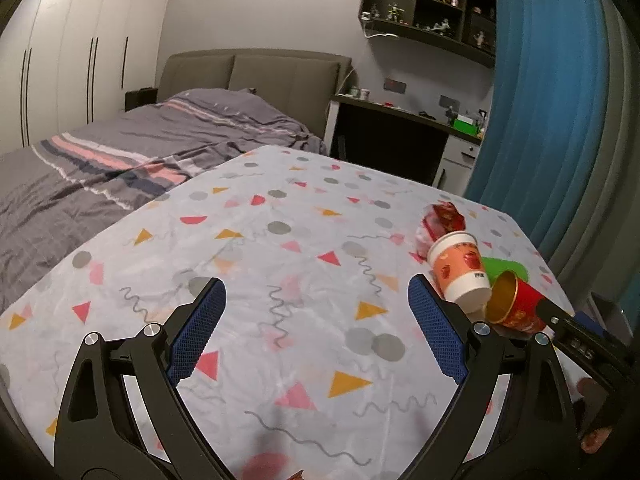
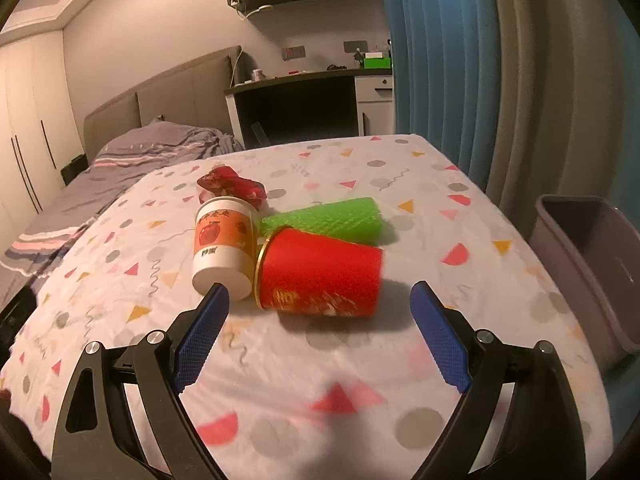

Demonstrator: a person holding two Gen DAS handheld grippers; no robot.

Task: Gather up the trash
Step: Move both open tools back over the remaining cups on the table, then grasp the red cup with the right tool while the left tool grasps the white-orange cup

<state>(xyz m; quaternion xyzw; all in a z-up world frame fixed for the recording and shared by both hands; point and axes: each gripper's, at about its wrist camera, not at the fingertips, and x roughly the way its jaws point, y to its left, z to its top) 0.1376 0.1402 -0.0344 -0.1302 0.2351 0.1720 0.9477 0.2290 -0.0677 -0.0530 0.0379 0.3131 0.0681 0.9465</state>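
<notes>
The right tongs (image 2: 320, 320) hang spread wide and empty just above the patterned cloth of the counter (image 2: 400, 360), their blue pads on either side of a red cup (image 2: 320, 276) lying on its side, gold-rimmed mouth turned left. Touching that rim lies a white and orange cup (image 2: 224, 248) printed with an apple, also tipped over. Behind the red cup rests a green cup (image 2: 332, 218), and farther back a crumpled red wrapper (image 2: 232, 186). A grey bin (image 2: 588, 260) stands beside the counter's right edge. The left tongs (image 1: 316, 312) are likewise open and empty, over bare cloth left of the litter. Beyond lies a bed (image 1: 120, 152).
</notes>
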